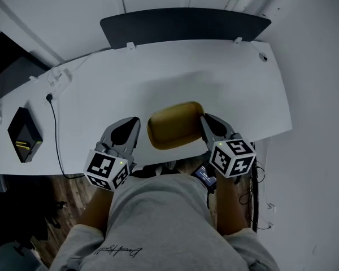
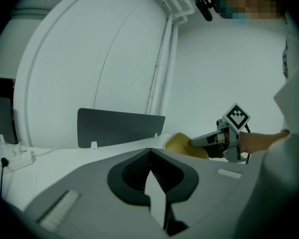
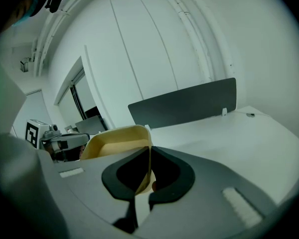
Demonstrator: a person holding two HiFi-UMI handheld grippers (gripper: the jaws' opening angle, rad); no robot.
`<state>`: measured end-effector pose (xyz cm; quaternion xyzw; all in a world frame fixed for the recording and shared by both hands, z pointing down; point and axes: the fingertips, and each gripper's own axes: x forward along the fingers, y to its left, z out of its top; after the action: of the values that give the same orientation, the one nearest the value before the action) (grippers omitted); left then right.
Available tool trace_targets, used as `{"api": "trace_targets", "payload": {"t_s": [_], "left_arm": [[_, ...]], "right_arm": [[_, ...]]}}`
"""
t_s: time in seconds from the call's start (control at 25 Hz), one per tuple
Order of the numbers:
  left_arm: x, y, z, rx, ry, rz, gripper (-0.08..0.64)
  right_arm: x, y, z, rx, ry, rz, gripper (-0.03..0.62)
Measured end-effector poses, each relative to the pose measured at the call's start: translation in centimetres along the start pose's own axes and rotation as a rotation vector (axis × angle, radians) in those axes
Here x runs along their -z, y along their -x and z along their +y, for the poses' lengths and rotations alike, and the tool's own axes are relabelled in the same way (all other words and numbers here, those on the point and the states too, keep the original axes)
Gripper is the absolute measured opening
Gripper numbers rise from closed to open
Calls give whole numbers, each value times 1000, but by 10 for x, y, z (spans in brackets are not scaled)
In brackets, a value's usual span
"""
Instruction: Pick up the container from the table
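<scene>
A tan, shallow container [image 1: 174,124] hangs over the front edge of the white table [image 1: 214,72]. My right gripper [image 1: 206,120] is shut on its right wall. In the right gripper view that wall [image 3: 117,141] stands between the jaws of the right gripper [image 3: 149,151]. My left gripper [image 1: 134,122] sits just left of the container, apart from it, with its jaws together and nothing between them. The left gripper view shows the left gripper [image 2: 150,153] empty, with the container [image 2: 182,144] and the right gripper [image 2: 194,142] off to the right.
A dark divider panel [image 1: 183,26] stands along the table's far edge. A white power strip [image 1: 55,79] with a black cable [image 1: 55,129] and a black box [image 1: 24,134] lie at the table's left. The person's legs and wooden floor are below the front edge.
</scene>
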<state>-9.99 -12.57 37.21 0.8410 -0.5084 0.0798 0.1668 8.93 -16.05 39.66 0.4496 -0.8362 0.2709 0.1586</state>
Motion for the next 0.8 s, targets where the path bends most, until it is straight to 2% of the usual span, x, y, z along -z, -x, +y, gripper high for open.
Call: {"api": "trace_targets", "payload": {"t_s": [0.4,0.8], "left_arm": [[-12,9,-3,-10,-10,-36,2],[-14,10,-5,-10,-13,-47,2]], "right_arm": [[-11,11,9,-4,9,-42,28],[-11,13,8,0,11,-41,28]]}}
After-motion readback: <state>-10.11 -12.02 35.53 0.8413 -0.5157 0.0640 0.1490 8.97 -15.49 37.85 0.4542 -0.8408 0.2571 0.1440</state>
